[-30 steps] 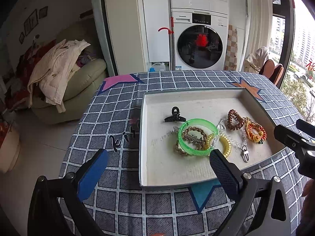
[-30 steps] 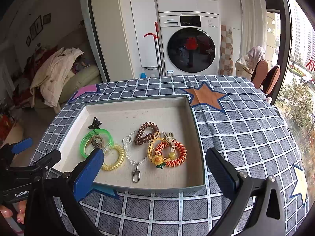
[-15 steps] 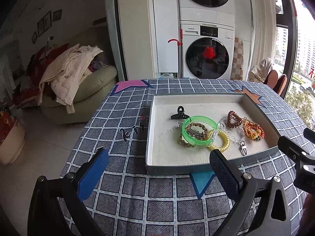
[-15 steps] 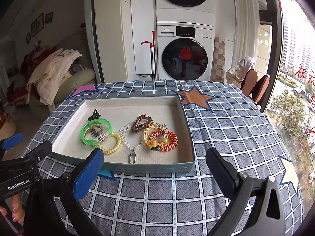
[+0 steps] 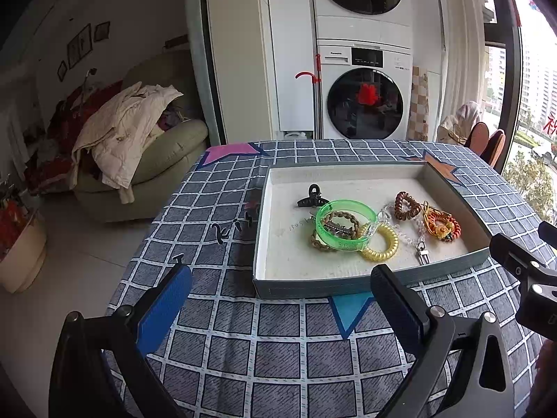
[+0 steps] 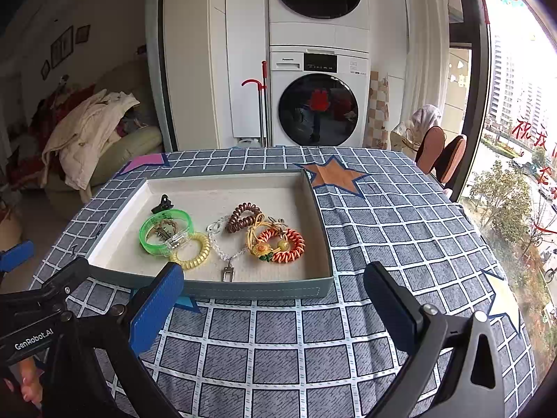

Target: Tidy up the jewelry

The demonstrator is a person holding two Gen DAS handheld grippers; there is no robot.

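A shallow grey tray (image 5: 348, 287) (image 6: 257, 292) with a cream lining lies on the checked tablecloth. Inside it are a green bangle (image 5: 346, 224) (image 6: 165, 231), a yellow coil band (image 5: 381, 244) (image 6: 191, 250), a brown coil band (image 5: 407, 205) (image 6: 243, 217), an orange coil band with charms (image 5: 444, 226) (image 6: 280, 240), a black claw clip (image 5: 311, 196) (image 6: 163, 203) and a clear bead chain (image 6: 222, 247). My left gripper (image 5: 278, 306) hovers open in front of the tray's near left corner. Open too, my right gripper (image 6: 275, 299) is before the near right edge. Neither holds anything.
The round table (image 6: 400, 230) has star patches and drops off to the floor on the left. A sofa piled with clothes (image 5: 132, 146) is at the left, stacked washing machines (image 6: 318, 97) behind, chairs (image 6: 438, 153) and a window at the right. A hand (image 6: 28, 379) holds the left gripper.
Both grippers have drawn back and up from the tray, which now sits farther away in both views. The jewelry has not moved, and both grippers stay open.
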